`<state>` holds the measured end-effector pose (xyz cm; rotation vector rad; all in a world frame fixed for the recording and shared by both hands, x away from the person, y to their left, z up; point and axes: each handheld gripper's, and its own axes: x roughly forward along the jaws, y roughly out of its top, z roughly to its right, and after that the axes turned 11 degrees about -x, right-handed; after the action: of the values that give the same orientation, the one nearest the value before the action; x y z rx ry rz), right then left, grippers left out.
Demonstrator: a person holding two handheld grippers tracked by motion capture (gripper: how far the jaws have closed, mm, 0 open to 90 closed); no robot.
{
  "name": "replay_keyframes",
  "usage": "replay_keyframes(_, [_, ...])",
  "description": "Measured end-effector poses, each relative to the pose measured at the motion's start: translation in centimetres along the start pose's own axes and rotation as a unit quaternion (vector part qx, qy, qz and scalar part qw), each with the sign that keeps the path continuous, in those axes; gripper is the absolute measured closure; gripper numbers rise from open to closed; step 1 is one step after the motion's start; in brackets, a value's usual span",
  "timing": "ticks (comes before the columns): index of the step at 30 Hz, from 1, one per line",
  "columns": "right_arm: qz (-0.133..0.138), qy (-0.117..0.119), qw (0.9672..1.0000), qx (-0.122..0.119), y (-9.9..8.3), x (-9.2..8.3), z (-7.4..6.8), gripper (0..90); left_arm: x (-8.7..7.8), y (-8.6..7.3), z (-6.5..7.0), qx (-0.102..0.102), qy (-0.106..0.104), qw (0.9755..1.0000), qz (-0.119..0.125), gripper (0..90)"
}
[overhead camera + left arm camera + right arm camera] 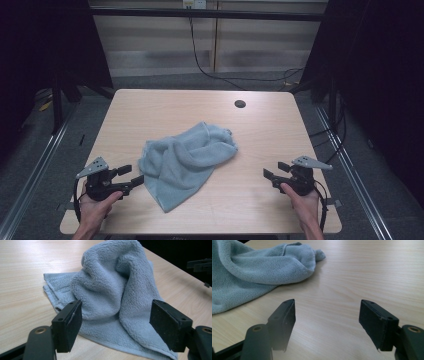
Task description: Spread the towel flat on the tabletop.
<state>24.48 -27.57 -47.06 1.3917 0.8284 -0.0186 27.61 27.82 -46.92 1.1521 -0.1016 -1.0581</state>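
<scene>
OK, high view: I see the grey towel (186, 162) crumpled mid-table (260, 130), lying loose. My left gripper (131, 176) sits just beside the towel's near-left edge, jaws apart, nothing in them. My right gripper (276, 170) is well apart from the towel, off its right side, jaws also apart and empty. A round hole (240, 104) lies beyond the towel, towards the far edge.

Left gripper view: towel (112, 287) bunched up directly ahead, its hemmed edge running between the spread jaws; pads don't press on it.

Right gripper view: towel (254, 267) off to the upper left, bare wood between the wide-open jaws, no contact.
</scene>
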Motion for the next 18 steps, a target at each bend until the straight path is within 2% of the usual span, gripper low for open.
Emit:
replay_keyframes(2, [-0.001, 0.003, 1.0, -0.002, 0.3, 0.2, 0.0, 29.7, 0.1, 0.1, 0.0, 0.0, 0.0, 1.0, -0.001, 26.8])
replay_keyframes(3, [0.001, 0.019, 0.9998, -0.01, 1.0, 0.8, -0.1, 29.7, 0.2, 0.3, 0.0, 0.002, 0.003, 1.0, -0.001, 27.1])
replay_keyframes(4, [0.001, 0.019, 0.9998, -0.01, 1.0, 0.8, -0.1, 29.7, 0.3, 0.6, 0.1, 0.001, 0.003, 1.0, 0.0, 27.1])
replay_keyframes(5, [0.003, 0.033, 0.9993, -0.018, 2.1, 1.7, -0.4, 29.7, 0.5, 1.2, 0.2, 0.003, 0.002, 1.0, 0.003, 28.0])
replay_keyframes(6, [0.003, 0.033, 0.9993, -0.018, 2.1, 1.7, -0.4, 29.7, 0.5, 1.2, 0.2, 0.003, 0.002, 1.0, 0.003, 28.7])
replay_keyframes(7, [0.004, 0.038, 0.999, -0.022, 2.6, 2.3, -0.7, 29.7, 0.6, 1.4, 0.2, 0.005, -0.003, 1.0, 0.002, 28.7])
replay_keyframes(8, [0.002, 0.052, 0.9981, -0.034, 3.8, 3.8, -1.2, 29.2, 0.9, 1.7, 0.2, 0.006, -0.005, 1.0, -0.002, 30.5])
replay_keyframes(9, [0.002, 0.052, 0.9981, -0.034, 3.8, 3.8, -1.2, 29.2, 1.2, 1.8, 0.3, 0.008, -0.005, 0.9999, -0.007, 30.5])
replay_keyframes(10, [-0.004, 0.056, 0.9976, -0.04, 4.4, 4.6, -1.5, 29.0, 1.5, 2.0, 0.2, 0.012, -0.008, 0.9998, -0.01, 31.5])
replay_keyframes(11, [-0.015, 0.065, 0.9963, -0.054, 5.6, 6.1, -2.0, 29.8, 1.9, 2.2, 0.2, 0.013, -0.006, 0.9998, -0.014, 33.8])
replay_keyframes(12, [-0.015, 0.065, 0.9963, -0.054, 5.6, 6.1, -2.0, 29.8, 2.3, 2.5, 0.1, 0.014, -0.006, 0.9998, -0.015, 33.8])
replay_keyframes(13, [-0.023, 0.067, 0.9949, -0.072, 6.9, 7.5, -2.5, 29.9, 2.6, 2.7, 0.0, 0.016, -0.006, 0.9997, -0.016, 33.8])
replay_keyframes(14, [-0.023, 0.067, 0.9949, -0.072, 6.9, 7.5, -2.5, 29.9, 2.9, 2.9, -0.2, 0.012, -0.007, 0.9998, -0.016, 33.8])
replay_keyframes(15, [-0.025, 0.083, 0.9934, -0.075, 8.0, 8.9, -2.8, 31.0, 3.2, 3.1, -0.4, 0.009, -0.004, 0.9998, -0.017, 33.7])
replay_keyframes(18, [-0.039, 0.093, 0.9911, -0.087, 8.8, 10.3, -3.2, 31.5, 4.1, 3.5, -1.2, -0.001, 0.003, 0.9998, -0.02, 32.9])
